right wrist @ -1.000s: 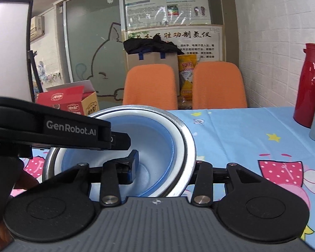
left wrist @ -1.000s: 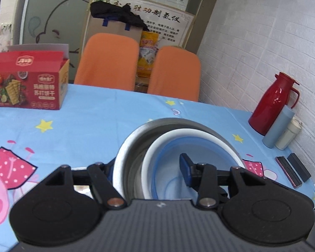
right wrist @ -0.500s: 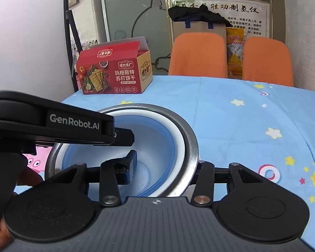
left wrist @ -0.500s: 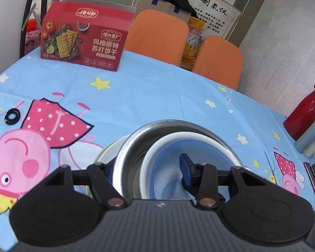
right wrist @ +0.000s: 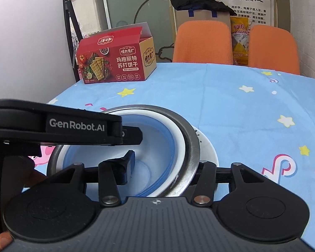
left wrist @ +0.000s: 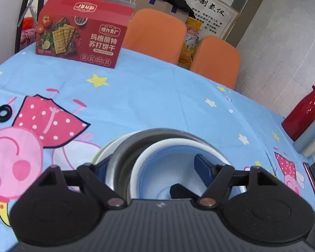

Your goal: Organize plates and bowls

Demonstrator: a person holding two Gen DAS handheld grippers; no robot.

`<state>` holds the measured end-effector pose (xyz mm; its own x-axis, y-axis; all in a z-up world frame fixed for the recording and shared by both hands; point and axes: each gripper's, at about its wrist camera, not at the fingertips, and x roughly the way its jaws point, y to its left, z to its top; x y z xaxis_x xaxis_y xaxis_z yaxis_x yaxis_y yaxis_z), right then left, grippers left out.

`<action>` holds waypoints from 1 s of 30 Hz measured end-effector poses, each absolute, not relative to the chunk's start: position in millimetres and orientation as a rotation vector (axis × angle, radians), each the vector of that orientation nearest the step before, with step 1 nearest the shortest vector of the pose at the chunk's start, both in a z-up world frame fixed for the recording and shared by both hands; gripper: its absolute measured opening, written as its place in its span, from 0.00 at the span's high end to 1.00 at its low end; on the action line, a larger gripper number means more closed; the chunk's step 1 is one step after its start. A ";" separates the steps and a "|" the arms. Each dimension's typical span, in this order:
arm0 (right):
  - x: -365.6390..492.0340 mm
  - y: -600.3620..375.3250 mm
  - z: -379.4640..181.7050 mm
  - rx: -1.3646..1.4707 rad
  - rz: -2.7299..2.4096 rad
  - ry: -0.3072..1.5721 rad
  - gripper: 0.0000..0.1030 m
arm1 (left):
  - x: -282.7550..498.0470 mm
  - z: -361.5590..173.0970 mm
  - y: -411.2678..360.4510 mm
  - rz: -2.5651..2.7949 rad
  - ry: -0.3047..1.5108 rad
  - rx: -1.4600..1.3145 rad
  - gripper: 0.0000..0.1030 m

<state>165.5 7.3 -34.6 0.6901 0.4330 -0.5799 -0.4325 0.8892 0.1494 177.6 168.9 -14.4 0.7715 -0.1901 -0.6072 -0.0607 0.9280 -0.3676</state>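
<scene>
I have both tools straddling the bowl stack. My left gripper (left wrist: 151,163) has just been opening, with the near wall of the steel bowl (left wrist: 119,157) between its spread fingers but no longer pinched. My right gripper (right wrist: 163,166) has likewise just been opening, its jaws spread either side of the rim. The blue-and-white bowl (right wrist: 157,138) sits nested in the steel one, and both rest on a white plate (right wrist: 208,149), so this stack looks placed; I judge only the release and withdrawal remain here. Beyond lies the blue cartoon tablecloth (left wrist: 157,96), a red cracker box (right wrist: 115,63), a red thermos (left wrist: 302,113), then two orange chairs (right wrist: 201,42) against the wall.
</scene>
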 end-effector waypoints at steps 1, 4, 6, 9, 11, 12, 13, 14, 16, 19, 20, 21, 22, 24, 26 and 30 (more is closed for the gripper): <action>164.7 6.2 -32.4 0.004 0.488 0.641 0.01 | 176.5 -10.2 171.5 -0.073 0.678 -0.398 0.29; 155.5 -1.1 -17.8 -0.011 0.448 0.560 0.00 | 168.7 8.0 181.5 -0.071 0.605 -0.440 0.29; 150.2 -8.4 -6.1 -0.024 0.411 0.506 0.00 | 161.3 22.8 184.0 -0.062 0.553 -0.439 0.29; 145.8 -24.4 6.9 -0.004 0.366 0.455 0.00 | 147.9 41.0 178.4 -0.046 0.495 -0.406 0.29; 143.7 -36.3 9.8 0.017 0.339 0.447 0.00 | 138.7 46.5 171.1 -0.037 0.473 -0.387 0.29; 142.5 -41.7 9.9 0.024 0.326 0.446 0.00 | 133.7 47.7 166.4 -0.036 0.468 -0.374 0.29; 140.8 -47.3 8.9 0.032 0.310 0.449 0.00 | 128.7 47.7 161.1 -0.037 0.463 -0.360 0.29; 139.0 -52.3 7.7 0.040 0.296 0.454 0.00 | 122.9 46.5 154.9 -0.039 0.458 -0.342 0.29; 133.3 -62.8 4.4 0.055 0.268 0.460 0.00 | 109.9 40.2 142.8 -0.038 0.453 -0.316 0.29; 123.1 -77.4 -3.8 0.062 0.228 0.475 0.00 | 91.5 27.7 124.3 -0.048 0.476 -0.304 0.29; 119.1 -83.4 -7.0 0.070 0.215 0.479 0.00 | 85.9 23.5 118.3 -0.049 0.483 -0.297 0.29; 113.7 -90.2 -10.2 0.080 0.202 0.481 0.00 | 80.4 19.2 112.6 -0.048 0.491 -0.289 0.29; 109.0 -96.1 -12.8 0.088 0.189 0.485 0.00 | 75.1 15.0 107.1 -0.048 0.500 -0.283 0.29; 99.5 -107.6 -17.7 0.097 0.160 0.496 0.00 | 63.3 7.1 95.5 -0.050 0.515 -0.266 0.29; 88.1 -118.9 -22.2 0.113 0.131 0.496 0.00 | 50.7 2.6 85.2 -0.053 0.508 -0.239 0.29; 66.6 -136.2 -27.9 0.149 0.087 0.504 0.00 | 25.0 -4.2 68.4 -0.058 0.504 -0.205 0.29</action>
